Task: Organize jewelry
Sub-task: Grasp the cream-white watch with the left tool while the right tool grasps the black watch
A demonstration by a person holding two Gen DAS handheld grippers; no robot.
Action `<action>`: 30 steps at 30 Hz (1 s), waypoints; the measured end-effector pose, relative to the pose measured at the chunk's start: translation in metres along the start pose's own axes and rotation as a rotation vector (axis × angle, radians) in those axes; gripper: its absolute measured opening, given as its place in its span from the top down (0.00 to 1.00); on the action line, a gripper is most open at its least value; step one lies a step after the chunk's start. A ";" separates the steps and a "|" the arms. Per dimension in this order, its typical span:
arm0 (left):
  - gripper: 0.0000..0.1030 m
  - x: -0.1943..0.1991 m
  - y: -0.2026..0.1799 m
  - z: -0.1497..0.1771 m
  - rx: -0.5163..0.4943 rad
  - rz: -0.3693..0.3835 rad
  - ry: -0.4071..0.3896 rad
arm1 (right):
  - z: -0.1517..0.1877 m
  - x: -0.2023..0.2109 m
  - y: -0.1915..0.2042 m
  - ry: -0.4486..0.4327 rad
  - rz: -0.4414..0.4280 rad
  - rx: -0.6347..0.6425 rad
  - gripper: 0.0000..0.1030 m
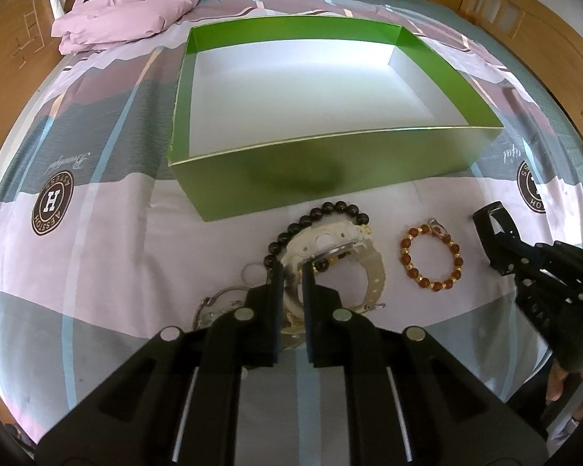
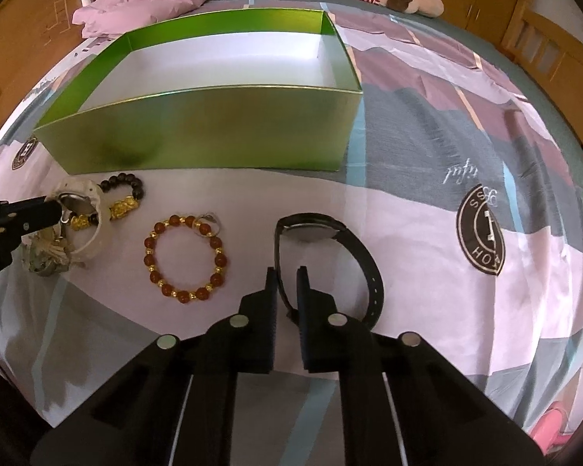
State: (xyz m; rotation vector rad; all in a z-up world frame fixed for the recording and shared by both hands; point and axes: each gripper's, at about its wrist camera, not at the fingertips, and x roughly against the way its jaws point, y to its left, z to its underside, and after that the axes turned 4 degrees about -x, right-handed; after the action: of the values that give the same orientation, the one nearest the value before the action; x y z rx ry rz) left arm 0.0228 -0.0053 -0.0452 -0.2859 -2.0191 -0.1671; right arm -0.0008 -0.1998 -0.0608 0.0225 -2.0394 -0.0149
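Your right tongs (image 2: 287,285) are pinching the black watch (image 2: 311,229) strap on the bed (image 2: 427,202), amber bracelet (image 2: 185,258) sitting just left, green box (image 2: 198,132) behind.

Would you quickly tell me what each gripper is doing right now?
Left gripper: jaws closed on the white watch.
Right gripper: jaws closed on the black watch strap.

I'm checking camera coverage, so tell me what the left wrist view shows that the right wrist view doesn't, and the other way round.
Only the left wrist view: the left gripper shut on the white watch's strap, close up.

Only the right wrist view: the right gripper shut on the black watch's strap, and the dark bracelet's gold charms.

Both: the empty green box, the amber bead bracelet and the patterned bedsheet.
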 end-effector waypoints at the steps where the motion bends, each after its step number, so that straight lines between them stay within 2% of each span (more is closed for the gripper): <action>1: 0.91 -0.001 0.001 0.000 0.001 -0.001 0.001 | 0.000 0.000 0.000 0.000 -0.002 -0.002 0.91; 5: 0.91 -0.002 0.002 -0.001 0.003 0.000 0.004 | -0.007 0.007 -0.020 -0.010 -0.087 -0.099 0.89; 6: 0.91 -0.002 0.003 -0.001 0.004 -0.001 0.005 | -0.010 0.009 -0.027 -0.018 -0.087 -0.117 0.87; 8: 0.91 -0.003 0.003 0.000 0.005 -0.004 0.007 | -0.015 0.014 -0.041 -0.044 -0.061 -0.160 0.74; 11: 0.91 -0.006 0.005 0.000 0.007 -0.011 0.014 | -0.018 0.015 -0.062 -0.064 -0.023 -0.226 0.66; 13: 0.91 -0.008 0.006 0.000 0.009 -0.009 0.017 | -0.018 0.012 -0.065 -0.061 -0.010 -0.233 0.64; 16: 0.91 -0.009 0.006 -0.001 0.008 -0.007 0.019 | -0.014 0.008 -0.061 -0.048 -0.024 -0.208 0.54; 18: 0.89 -0.010 0.005 -0.001 0.006 -0.008 0.019 | -0.013 0.004 -0.053 -0.031 -0.039 -0.181 0.54; 20: 0.81 -0.012 0.006 -0.001 0.009 0.000 0.028 | -0.011 0.001 -0.045 -0.019 -0.036 -0.152 0.54; 22: 0.81 -0.014 0.007 -0.001 0.015 0.003 0.030 | -0.010 -0.005 -0.040 0.000 -0.044 -0.129 0.54; 24: 0.81 -0.015 0.009 -0.002 0.024 0.016 0.034 | -0.008 -0.011 -0.034 0.026 -0.064 -0.117 0.56; 26: 0.80 -0.017 0.010 -0.002 0.030 0.032 0.041 | -0.006 -0.014 -0.029 0.045 -0.086 -0.103 0.85; 27: 0.79 -0.018 0.009 -0.001 0.030 0.040 0.044 | -0.005 -0.014 -0.026 0.053 -0.090 -0.090 0.87; 29: 0.59 -0.021 0.008 -0.001 0.021 0.039 0.051 | -0.005 -0.013 -0.021 0.049 -0.082 -0.070 0.93; 30: 0.59 -0.022 0.007 0.000 0.017 0.039 0.051 | -0.005 -0.012 -0.019 0.046 -0.088 -0.061 0.94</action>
State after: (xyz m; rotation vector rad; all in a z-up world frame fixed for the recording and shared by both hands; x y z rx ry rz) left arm 0.0343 -0.0018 -0.0648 -0.3068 -1.9627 -0.1317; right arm 0.0087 -0.2188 -0.0696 0.0738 -1.9899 -0.1305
